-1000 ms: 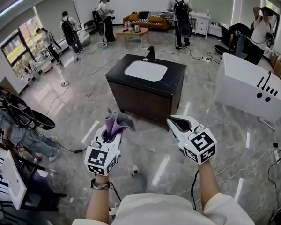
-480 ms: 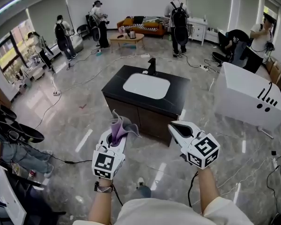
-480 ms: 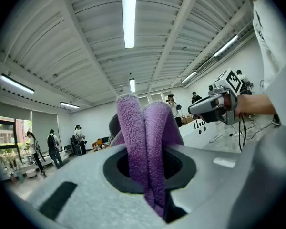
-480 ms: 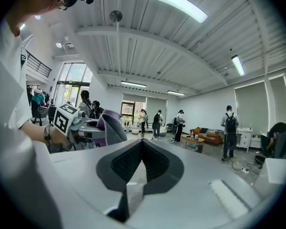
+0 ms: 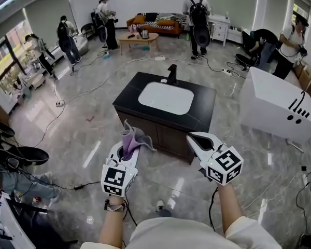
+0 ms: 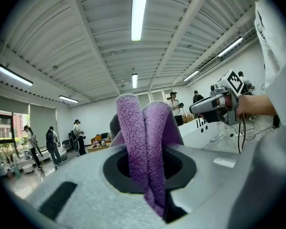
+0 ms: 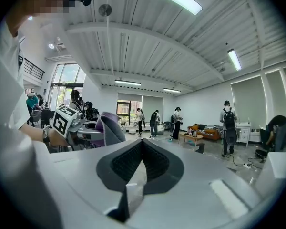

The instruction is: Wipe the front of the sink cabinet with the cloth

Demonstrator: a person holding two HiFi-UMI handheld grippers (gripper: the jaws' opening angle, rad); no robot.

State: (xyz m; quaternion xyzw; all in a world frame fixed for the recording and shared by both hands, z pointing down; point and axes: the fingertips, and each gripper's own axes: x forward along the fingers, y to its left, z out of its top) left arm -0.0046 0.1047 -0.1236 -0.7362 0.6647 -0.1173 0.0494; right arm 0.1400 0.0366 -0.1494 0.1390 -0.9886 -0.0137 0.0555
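The sink cabinet (image 5: pixel 160 128) stands ahead of me in the head view, with a black top, a white basin (image 5: pixel 166 98), a black tap and dark brown doors. My left gripper (image 5: pixel 129 149) is shut on a purple cloth (image 5: pixel 132 137), held up in front of the cabinet's left door without touching it. The left gripper view shows the cloth (image 6: pixel 145 147) folded and pinched between the jaws. My right gripper (image 5: pixel 197 139) is shut and holds nothing, level with the cabinet's right door.
A large white slanted box (image 5: pixel 277 108) stands on the floor to the right. Cables run across the grey marble floor. Several people stand at the back near a coffee table (image 5: pixel 137 39) and an orange sofa (image 5: pixel 155 22). A dark rack (image 5: pixel 10 154) is at my left.
The view has shifted a little closer to the cabinet. Both grippers hold nearly the same pose, the cloth still pinched in the left one.
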